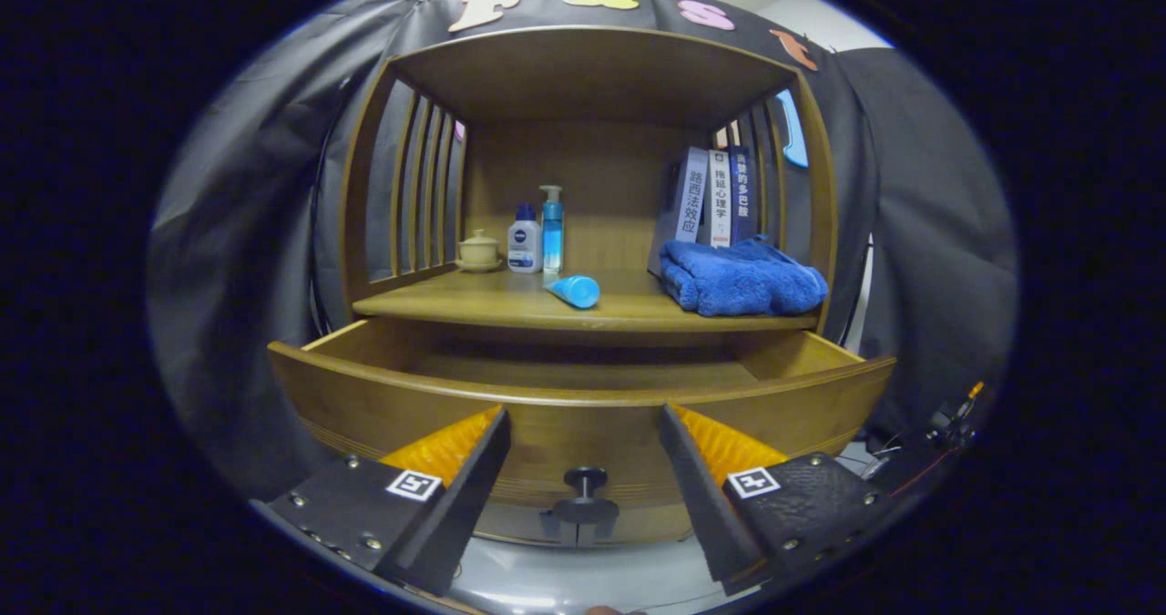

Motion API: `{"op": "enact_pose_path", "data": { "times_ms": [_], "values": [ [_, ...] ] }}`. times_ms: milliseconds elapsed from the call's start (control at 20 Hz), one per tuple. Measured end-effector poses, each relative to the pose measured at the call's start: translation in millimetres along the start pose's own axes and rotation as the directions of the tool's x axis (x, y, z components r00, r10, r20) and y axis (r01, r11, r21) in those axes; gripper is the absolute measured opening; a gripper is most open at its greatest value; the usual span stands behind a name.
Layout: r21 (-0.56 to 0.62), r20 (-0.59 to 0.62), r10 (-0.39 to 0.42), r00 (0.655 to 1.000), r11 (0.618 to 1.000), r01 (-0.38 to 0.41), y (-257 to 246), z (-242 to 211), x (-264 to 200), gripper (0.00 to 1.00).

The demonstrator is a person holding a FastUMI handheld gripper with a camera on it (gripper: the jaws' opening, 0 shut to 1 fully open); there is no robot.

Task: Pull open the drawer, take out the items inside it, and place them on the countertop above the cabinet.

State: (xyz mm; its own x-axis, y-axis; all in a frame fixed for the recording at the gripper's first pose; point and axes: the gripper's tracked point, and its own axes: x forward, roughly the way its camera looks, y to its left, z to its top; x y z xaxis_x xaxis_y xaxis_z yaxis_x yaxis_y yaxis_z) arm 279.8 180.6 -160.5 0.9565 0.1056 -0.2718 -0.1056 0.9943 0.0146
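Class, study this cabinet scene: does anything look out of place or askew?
Yes. A blue tube lies on its side on the countertop, while the bottles behind stand upright. The open gripper faces the pulled-out drawer.

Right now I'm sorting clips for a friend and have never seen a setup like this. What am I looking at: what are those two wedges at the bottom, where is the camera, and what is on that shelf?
The two wedges are the fingers of a hand-held gripper, a two-finger tool that a person carries. The camera rides on it and looks forward along the fingers, hence the round, bulging picture.

The fingers stand open and hold nothing. Between them is the knob of a wooden drawer, which is pulled out; its inside is mostly hidden behind its front.

Above it is the cabinet's countertop. On it stand a small lidded cup, a white bottle and a blue pump bottle. A blue tube lies on its side in front of them. To the other side is a folded blue towel, with books upright behind it.
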Motion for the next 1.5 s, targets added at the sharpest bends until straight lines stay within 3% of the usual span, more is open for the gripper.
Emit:
{"op": "enact_pose_path", "data": {
  "times_ms": [750,1500],
  "values": [
    [-0.006,0.02,-0.002,1.0,1.0,0.002,3,13,90,0.99],
    [-0.017,0.044,-0.004,0.999,1.0,0.005,2,16,102,0.98]
  ]
}}
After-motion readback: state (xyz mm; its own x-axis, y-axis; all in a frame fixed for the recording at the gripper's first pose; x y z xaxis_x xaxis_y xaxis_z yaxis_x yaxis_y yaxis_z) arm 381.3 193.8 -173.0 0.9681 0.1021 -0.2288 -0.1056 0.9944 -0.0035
